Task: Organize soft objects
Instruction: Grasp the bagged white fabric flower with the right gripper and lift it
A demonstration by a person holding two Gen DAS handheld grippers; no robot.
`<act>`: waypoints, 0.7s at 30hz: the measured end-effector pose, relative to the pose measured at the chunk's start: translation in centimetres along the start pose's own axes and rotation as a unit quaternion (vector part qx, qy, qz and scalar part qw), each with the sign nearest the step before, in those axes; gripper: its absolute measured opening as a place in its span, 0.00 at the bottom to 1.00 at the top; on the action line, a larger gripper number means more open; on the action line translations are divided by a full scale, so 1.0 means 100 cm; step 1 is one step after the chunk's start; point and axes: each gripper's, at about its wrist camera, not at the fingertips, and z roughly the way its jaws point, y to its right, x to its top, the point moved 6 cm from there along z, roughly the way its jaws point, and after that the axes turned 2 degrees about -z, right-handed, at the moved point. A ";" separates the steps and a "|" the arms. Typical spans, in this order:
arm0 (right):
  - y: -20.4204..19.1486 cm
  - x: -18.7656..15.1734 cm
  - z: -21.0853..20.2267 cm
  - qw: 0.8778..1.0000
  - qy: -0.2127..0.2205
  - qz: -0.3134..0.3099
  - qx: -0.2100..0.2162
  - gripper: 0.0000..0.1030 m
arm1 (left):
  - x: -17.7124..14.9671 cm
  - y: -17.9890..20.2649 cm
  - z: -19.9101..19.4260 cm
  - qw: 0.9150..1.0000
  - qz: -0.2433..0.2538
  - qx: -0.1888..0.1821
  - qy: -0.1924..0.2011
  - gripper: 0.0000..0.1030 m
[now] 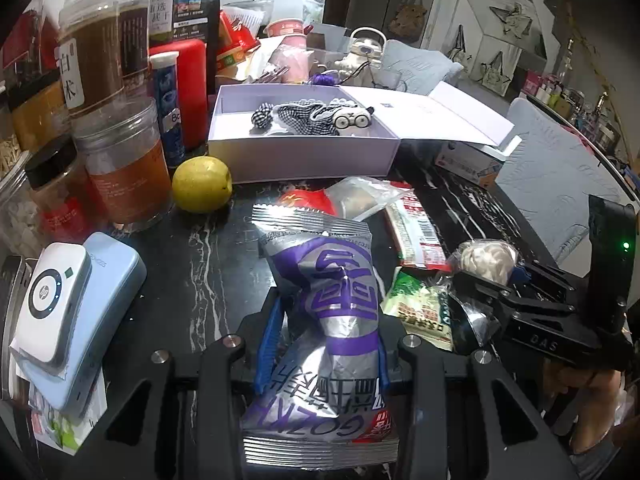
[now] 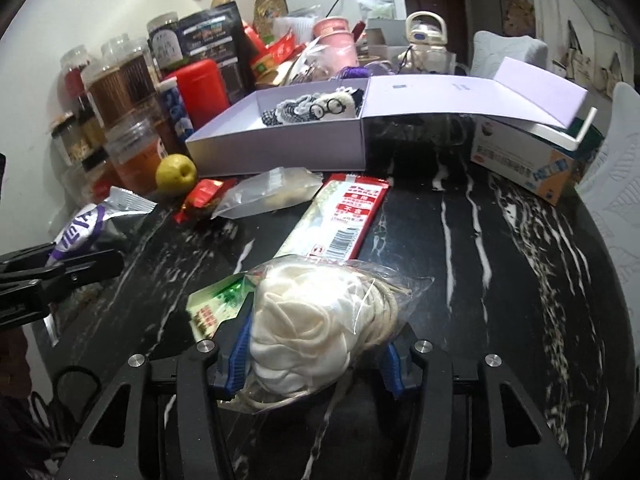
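Observation:
My left gripper (image 1: 324,340) is shut on a silver and purple snack bag (image 1: 324,288), which stands up between the blue pads (image 1: 268,340). In the right wrist view that bag (image 2: 80,232) shows at the far left with the left gripper (image 2: 60,268). My right gripper (image 2: 316,356) is shut on a clear bag of white cloth and cord (image 2: 312,328); the left wrist view shows that bag (image 1: 486,258) at the right. An open lavender box (image 1: 304,156) (image 2: 280,148) stands at the back, holding checked fabric pieces and a small plush with glasses (image 1: 352,118).
Jars (image 1: 124,168) and a red canister (image 1: 188,92) crowd the left. A yellow-green fruit (image 1: 202,184), a clear pouch (image 1: 360,196), a red-and-white packet (image 2: 340,216) and a green packet (image 1: 420,304) lie on the black marble table. A power bank (image 1: 80,308) lies left; a medicine box (image 2: 536,164) right.

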 end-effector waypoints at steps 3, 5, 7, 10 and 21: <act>-0.002 -0.004 -0.015 1.000 0.009 0.007 0.000 0.51 | -0.002 0.005 -0.006 1.000 0.004 -0.005 0.004 0.37; -0.003 -0.006 -0.024 1.000 0.014 0.010 0.000 0.51 | -0.004 0.009 -0.012 1.000 0.009 -0.008 0.008 0.37; -0.005 -0.008 -0.034 1.000 0.021 0.013 -0.001 0.51 | -0.005 0.013 -0.019 1.000 0.012 -0.010 0.013 0.37; -0.010 -0.011 -0.050 0.999 0.032 0.016 -0.002 0.51 | -0.006 0.017 -0.031 1.000 0.016 -0.014 0.023 0.37; -0.032 -0.005 -0.101 0.997 0.074 0.000 -0.001 0.51 | -0.002 0.023 -0.076 0.997 0.018 -0.016 0.069 0.37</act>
